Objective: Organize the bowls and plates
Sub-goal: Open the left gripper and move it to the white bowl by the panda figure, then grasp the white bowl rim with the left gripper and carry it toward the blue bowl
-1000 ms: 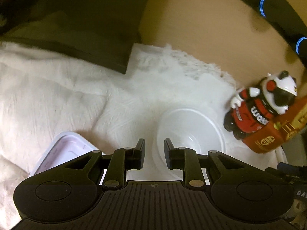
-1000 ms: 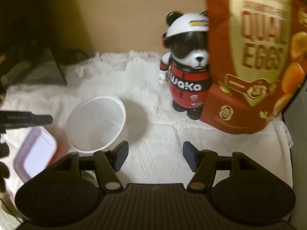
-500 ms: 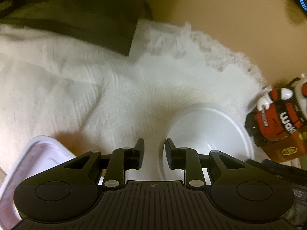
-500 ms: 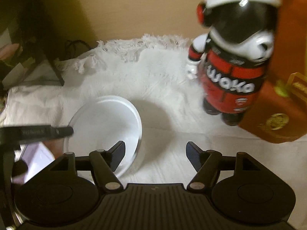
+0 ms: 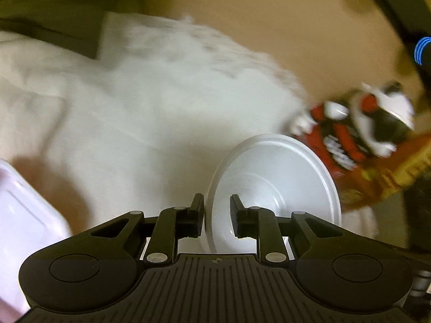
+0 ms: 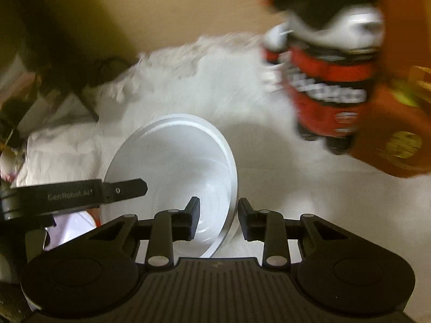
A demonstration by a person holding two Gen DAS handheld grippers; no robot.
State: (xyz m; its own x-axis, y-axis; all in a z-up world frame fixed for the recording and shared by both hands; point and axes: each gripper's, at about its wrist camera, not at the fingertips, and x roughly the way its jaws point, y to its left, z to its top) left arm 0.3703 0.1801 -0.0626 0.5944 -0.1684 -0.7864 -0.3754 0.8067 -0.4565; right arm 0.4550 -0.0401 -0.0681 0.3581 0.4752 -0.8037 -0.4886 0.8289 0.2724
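Bowl (image 6: 172, 172) sits centre frame on the white cloth (image 6: 269, 188). My right tongs (image 6: 216, 219) and left tongs (image 5: 216, 216) have both just been closing, astride opposite rims, not clenched yet. Risk: uneven squeeze tips it twd the bear toy (image 6: 323, 80).

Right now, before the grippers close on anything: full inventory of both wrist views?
bowl: 1, white, on the cloth, in front of both grippers
cloth: 1, white, fringed, covers the surface
bear figure: 1, red, black and white, right of the bowl, blurred
box: 1, orange, beside the bear figure
container: 1, pinkish white, left of the bowl
device: 1, black with blue light rings, top right, unidentifiable
left gripper: 1, black, jaws just closing, the bowl's rim between them, not yet pressed
right gripper: 1, black, jaws just closing, the opposite rim between them, not yet pressed
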